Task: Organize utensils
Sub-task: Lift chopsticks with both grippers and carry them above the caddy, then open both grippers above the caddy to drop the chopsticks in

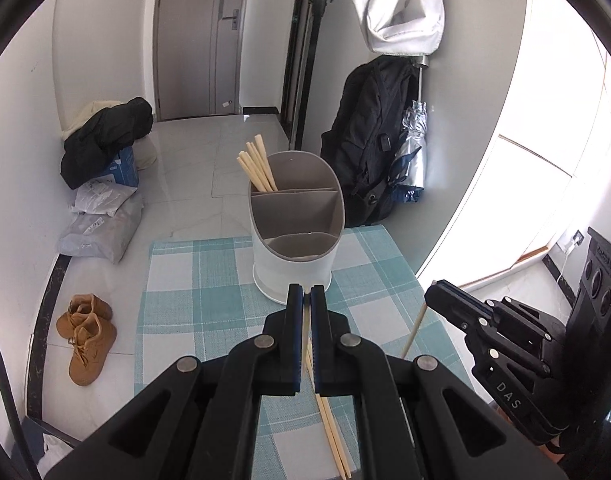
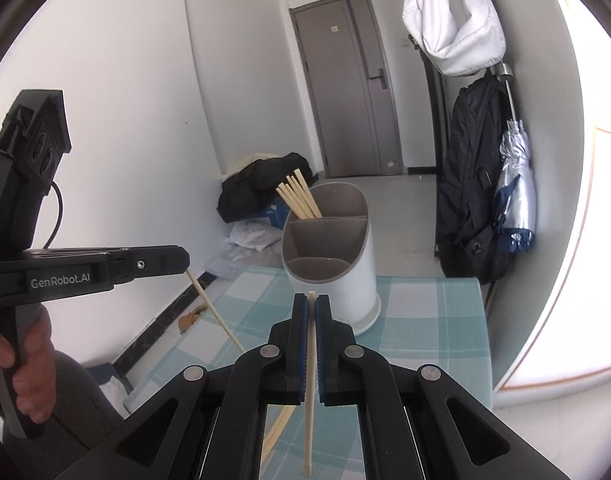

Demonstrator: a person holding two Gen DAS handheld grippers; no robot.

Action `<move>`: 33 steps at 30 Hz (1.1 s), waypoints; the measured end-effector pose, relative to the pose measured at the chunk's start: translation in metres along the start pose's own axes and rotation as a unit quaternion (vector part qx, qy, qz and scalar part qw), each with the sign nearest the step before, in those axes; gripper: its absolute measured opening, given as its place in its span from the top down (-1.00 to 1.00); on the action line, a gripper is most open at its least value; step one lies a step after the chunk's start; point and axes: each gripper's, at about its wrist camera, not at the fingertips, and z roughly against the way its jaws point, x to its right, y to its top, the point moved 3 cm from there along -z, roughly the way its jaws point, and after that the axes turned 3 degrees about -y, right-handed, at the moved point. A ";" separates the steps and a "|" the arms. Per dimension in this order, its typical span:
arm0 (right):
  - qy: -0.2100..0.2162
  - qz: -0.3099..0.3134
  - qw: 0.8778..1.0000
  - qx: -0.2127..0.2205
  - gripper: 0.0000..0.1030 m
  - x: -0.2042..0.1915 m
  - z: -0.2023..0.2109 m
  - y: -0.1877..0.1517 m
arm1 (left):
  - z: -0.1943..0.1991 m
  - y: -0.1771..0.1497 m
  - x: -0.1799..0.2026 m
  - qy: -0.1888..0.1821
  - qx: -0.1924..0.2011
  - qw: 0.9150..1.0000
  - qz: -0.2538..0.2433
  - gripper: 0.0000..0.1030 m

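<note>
A white utensil holder with grey compartments stands at the far end of the checked table. Several chopsticks lean in its rear compartment; the two nearer compartments look empty. My left gripper is shut on one chopstick, just short of the holder. My right gripper is shut on another chopstick, also facing the holder. Each gripper shows in the other's view: the right gripper with its chopstick, the left gripper with its own. Loose chopsticks lie on the cloth beneath.
A black backpack and a folded silver umbrella hang on the right wall beyond the table. On the floor to the left are brown boots, wrapped parcels and dark clothing. A person's hand holds the left gripper's handle.
</note>
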 end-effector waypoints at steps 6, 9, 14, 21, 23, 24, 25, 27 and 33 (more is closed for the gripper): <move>-0.007 -0.003 1.000 0.001 0.95 0.003 -0.002 0.004 | -0.001 0.006 -0.002 -0.010 -0.018 1.000 0.001 1.00; -0.005 -0.008 1.000 0.007 0.95 0.005 -0.002 0.011 | 0.003 0.014 -0.001 -0.018 -0.017 1.000 0.004 1.00; -0.002 -0.007 1.000 0.021 0.95 0.005 0.001 0.027 | 0.006 0.030 0.005 -0.046 -0.020 0.999 0.009 1.00; -0.003 -0.001 1.000 0.027 0.95 0.010 -0.003 0.057 | 0.007 0.064 0.009 -0.064 -0.020 0.998 0.017 1.00; -0.003 0.001 1.000 0.030 0.95 0.012 -0.004 0.070 | 0.006 0.075 0.012 -0.066 -0.018 0.998 0.015 1.00; -0.003 0.001 0.999 0.032 0.95 0.013 -0.004 0.077 | 0.007 0.082 0.012 -0.069 -0.016 0.997 0.015 1.00; -0.002 0.002 0.999 0.034 0.95 0.014 -0.004 0.083 | 0.008 0.089 0.013 -0.072 -0.014 0.997 0.016 1.00; -0.004 0.010 0.999 0.041 0.95 0.015 -0.004 0.103 | 0.009 0.102 0.013 -0.080 -0.009 0.997 0.021 1.00; -0.001 0.036 0.997 0.065 0.95 0.014 -0.008 0.158 | 0.011 0.148 -0.004 -0.087 0.018 0.995 0.034 1.00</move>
